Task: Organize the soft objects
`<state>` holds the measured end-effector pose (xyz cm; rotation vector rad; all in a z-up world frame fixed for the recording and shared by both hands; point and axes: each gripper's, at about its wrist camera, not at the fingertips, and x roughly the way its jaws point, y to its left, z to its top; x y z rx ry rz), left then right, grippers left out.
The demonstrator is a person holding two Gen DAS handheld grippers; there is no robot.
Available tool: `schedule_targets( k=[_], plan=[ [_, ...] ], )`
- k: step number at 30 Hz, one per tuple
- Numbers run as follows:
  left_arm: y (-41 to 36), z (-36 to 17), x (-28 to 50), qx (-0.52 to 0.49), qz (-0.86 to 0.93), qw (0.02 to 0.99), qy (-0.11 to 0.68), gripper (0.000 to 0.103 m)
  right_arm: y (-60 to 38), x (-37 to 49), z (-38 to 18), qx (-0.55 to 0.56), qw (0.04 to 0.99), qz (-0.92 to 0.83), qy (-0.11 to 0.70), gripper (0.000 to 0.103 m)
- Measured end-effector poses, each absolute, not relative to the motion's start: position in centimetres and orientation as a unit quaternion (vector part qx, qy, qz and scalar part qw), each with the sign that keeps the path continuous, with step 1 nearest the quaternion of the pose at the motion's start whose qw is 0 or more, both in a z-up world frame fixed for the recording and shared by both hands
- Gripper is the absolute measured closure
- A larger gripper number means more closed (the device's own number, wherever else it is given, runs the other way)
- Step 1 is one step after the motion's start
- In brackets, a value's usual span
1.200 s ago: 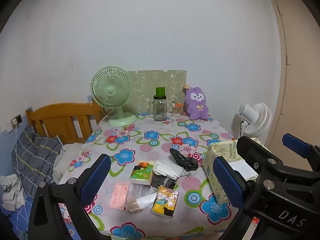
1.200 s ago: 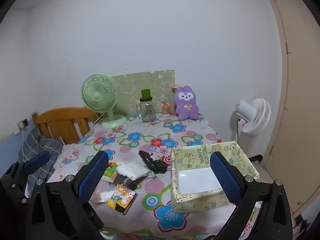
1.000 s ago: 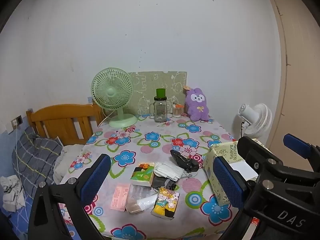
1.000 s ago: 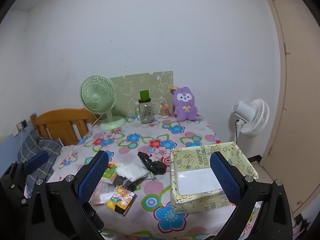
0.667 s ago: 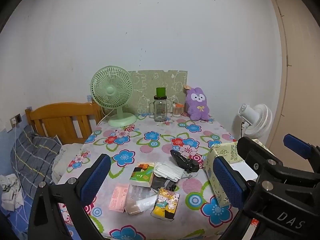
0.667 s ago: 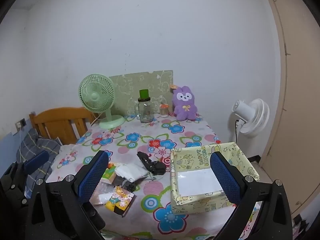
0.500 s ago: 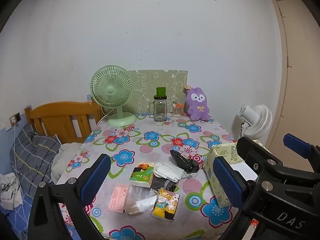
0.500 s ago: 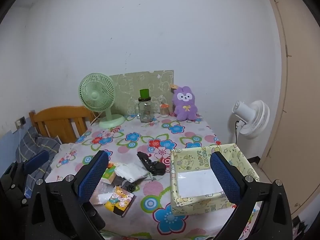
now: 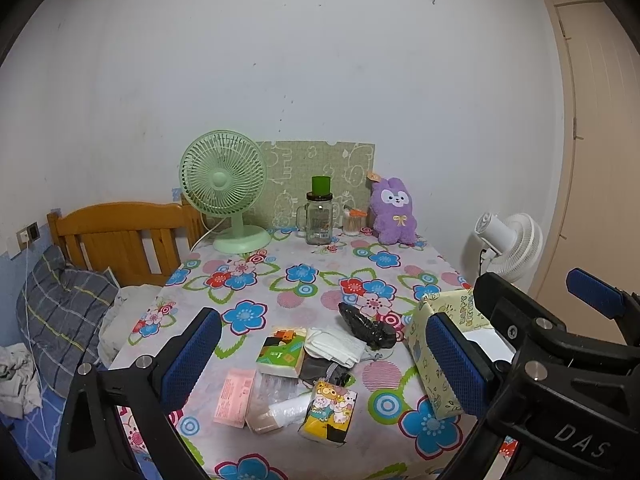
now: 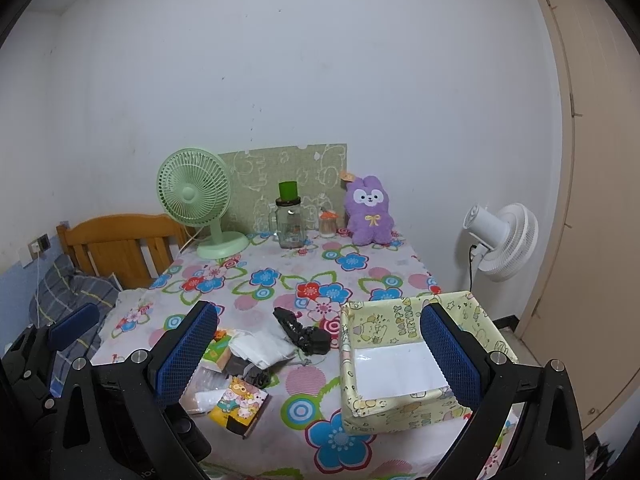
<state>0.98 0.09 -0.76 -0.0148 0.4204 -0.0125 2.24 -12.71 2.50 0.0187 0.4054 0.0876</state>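
Note:
A pile of small soft items lies near the front of the flowered table point(image 9: 320, 276): a yellow tissue pack point(image 9: 328, 412), a green tissue pack point(image 9: 280, 354), a white folded cloth point(image 9: 334, 344), a black bag point(image 9: 366, 326), a pink packet point(image 9: 234, 392). An open yellow patterned box point(image 10: 404, 364) stands to their right. A purple plush rabbit point(image 9: 394, 212) sits at the back. My left gripper point(image 9: 320, 364) and right gripper point(image 10: 316, 356) are both open and empty, held above the table's front edge.
A green desk fan point(image 9: 224, 188), a glass jar with green lid point(image 9: 319, 216) and a small jar point(image 9: 352, 222) stand at the back. A wooden headboard point(image 9: 116, 232) and bedding are on the left, a white floor fan point(image 9: 510, 244) and door on the right.
Both views have shifted only slightly; the table items have not moved and both grippers stay open.

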Motion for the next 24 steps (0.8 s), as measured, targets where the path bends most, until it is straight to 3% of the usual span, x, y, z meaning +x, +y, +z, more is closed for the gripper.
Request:
schedule_targets(
  k=[24],
  plan=[
    [0.25,-0.49,1.21,-0.008,-0.006,0.978,0.208,0.0,-12.86,2.36,2.46,0.013,0.979,0.036,0.199,0.001]
  ],
)
